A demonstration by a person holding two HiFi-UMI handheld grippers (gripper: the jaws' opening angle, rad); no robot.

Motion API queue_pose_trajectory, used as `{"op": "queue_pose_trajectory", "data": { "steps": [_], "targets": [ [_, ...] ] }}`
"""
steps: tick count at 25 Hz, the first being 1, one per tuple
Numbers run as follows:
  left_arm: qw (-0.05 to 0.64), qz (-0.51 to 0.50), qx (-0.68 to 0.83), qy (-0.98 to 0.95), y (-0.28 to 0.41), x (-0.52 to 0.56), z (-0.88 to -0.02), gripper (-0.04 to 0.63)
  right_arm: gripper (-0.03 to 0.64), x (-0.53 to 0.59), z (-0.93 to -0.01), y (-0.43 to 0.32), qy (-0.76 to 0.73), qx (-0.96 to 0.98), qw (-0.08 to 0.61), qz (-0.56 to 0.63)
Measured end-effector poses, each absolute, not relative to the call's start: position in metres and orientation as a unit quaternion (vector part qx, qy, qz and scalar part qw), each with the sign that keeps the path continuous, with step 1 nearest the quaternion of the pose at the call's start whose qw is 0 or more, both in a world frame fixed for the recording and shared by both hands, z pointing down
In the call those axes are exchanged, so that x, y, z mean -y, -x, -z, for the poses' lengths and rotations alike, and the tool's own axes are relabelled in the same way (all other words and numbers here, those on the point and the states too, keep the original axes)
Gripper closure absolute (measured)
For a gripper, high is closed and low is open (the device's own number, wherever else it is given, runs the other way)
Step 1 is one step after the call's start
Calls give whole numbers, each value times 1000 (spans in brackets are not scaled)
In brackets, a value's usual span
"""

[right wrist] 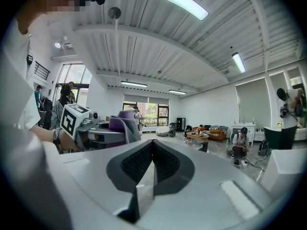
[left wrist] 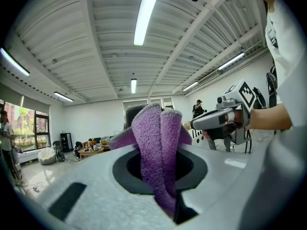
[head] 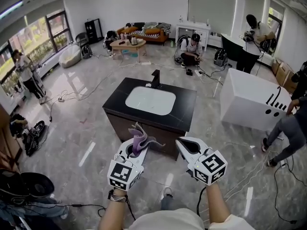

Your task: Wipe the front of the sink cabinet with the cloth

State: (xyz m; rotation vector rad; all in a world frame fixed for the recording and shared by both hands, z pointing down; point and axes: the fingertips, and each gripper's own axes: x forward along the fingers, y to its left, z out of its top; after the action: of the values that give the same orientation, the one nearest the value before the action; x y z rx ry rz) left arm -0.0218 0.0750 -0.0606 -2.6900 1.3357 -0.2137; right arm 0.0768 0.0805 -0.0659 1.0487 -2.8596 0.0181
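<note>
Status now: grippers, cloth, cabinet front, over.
Left gripper shut on purple cloth. Right gripper shut, empty. Sink cabinet front ahead, cloth not on it. Nothing in between.

A glossy, pale marble-look floor [head: 86, 128] spreads through a large room with white walls [head: 124, 4], and an orange sofa [head: 146, 32] stands against the far one. Just in front of the sofa is a low wooden coffee table [head: 127, 44]. To the sofa's left are a black shelf unit [head: 94, 30], a white beanbag [head: 70, 55] and tall windows [head: 36, 37] showing greenery, and to its right a white console table [head: 193, 30] and, nearer, what looks like a white bathtub [head: 249, 99]. Overhead, a ribbed white ceiling [left wrist: 96, 42] carries long strip lights [left wrist: 146, 13].
</note>
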Motion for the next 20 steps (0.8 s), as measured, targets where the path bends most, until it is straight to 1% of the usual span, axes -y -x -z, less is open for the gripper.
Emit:
{"op": "queue_pose_trajectory", "data": {
  "steps": [13, 20],
  "targets": [
    [57, 71, -453, 887, -2, 28, 65, 543, 611, 23, 74, -104, -346, 937, 37, -5],
    [47, 74, -464, 881, -11, 72, 57, 543, 611, 65, 70, -111, -331, 942, 50, -4]
  ]
}}
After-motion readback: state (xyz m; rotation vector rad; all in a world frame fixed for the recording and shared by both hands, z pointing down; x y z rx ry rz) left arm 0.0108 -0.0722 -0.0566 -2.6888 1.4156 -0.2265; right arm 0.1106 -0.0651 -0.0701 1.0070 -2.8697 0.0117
